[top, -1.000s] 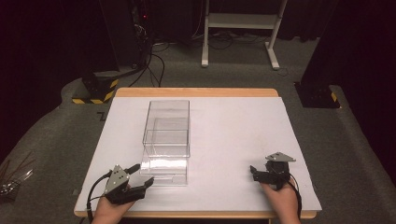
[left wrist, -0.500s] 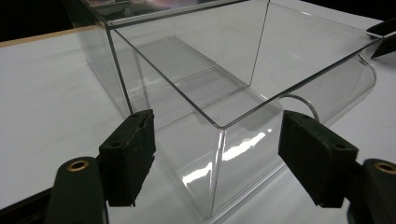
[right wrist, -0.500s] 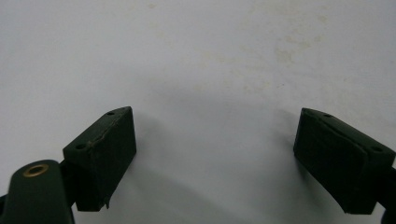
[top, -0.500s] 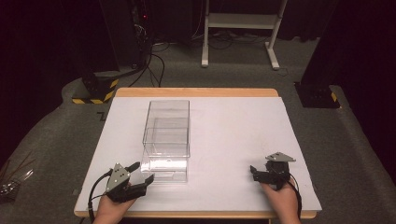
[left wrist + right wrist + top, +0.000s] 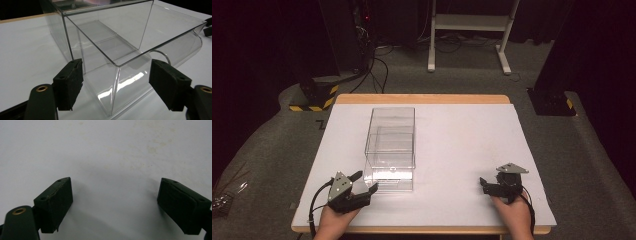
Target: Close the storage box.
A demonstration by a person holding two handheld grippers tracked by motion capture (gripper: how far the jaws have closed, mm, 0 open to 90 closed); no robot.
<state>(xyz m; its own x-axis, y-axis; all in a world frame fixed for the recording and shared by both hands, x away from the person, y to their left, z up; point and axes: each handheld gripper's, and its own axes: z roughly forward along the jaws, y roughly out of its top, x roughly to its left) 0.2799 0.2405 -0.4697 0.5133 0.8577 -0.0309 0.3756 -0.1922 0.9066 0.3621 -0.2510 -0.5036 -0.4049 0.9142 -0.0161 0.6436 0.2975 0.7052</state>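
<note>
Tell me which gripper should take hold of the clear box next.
Left. The left gripper sits right at the near end of the clear box, its jaws open astride the box's corner. The right gripper rests far off on the bare table.

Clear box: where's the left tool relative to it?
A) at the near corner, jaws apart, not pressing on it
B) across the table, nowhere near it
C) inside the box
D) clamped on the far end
A: the left tool sits at the near corner of the clear box, and in the left gripper view both jaws stand apart on either side of that corner, neither pad touching it.
</note>
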